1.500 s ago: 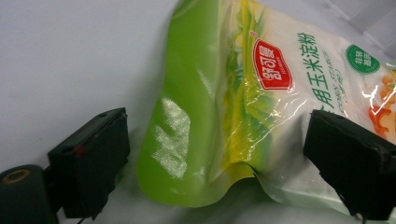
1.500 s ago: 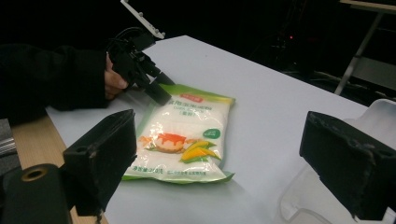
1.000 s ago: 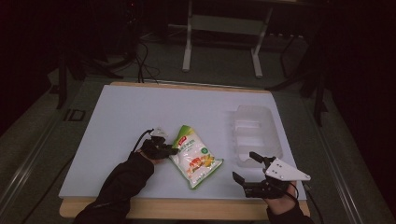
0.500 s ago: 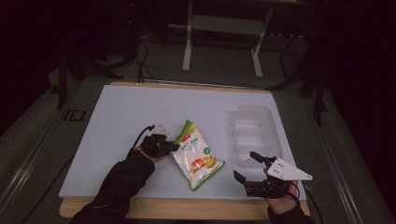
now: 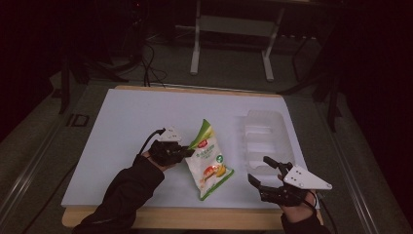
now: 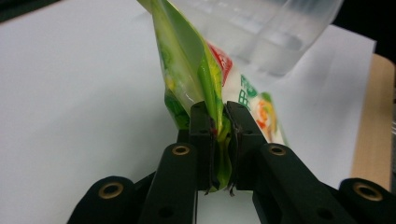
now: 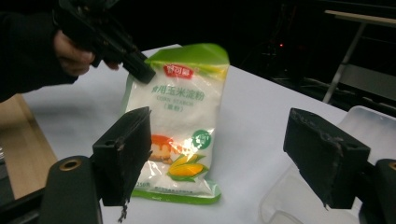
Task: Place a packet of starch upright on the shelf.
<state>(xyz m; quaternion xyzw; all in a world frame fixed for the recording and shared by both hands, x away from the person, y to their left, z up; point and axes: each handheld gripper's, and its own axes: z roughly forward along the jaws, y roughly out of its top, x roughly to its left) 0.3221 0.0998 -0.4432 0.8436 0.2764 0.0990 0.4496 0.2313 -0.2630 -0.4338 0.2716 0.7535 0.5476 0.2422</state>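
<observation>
Left gripper (image 5: 184, 152) has its jaws clamped on the green side edge of the bag (image 5: 208, 161), near its top; bag is tilted up off the white mat (image 5: 122, 126) on that side, bottom end toward the front edge. Right gripper (image 5: 265, 171) sits near the front right with jaws spread wide, gripping nothing, aimed at the bag. Clear tray (image 5: 263, 136) lies on the mat just right of the bag, beyond the right gripper.
</observation>
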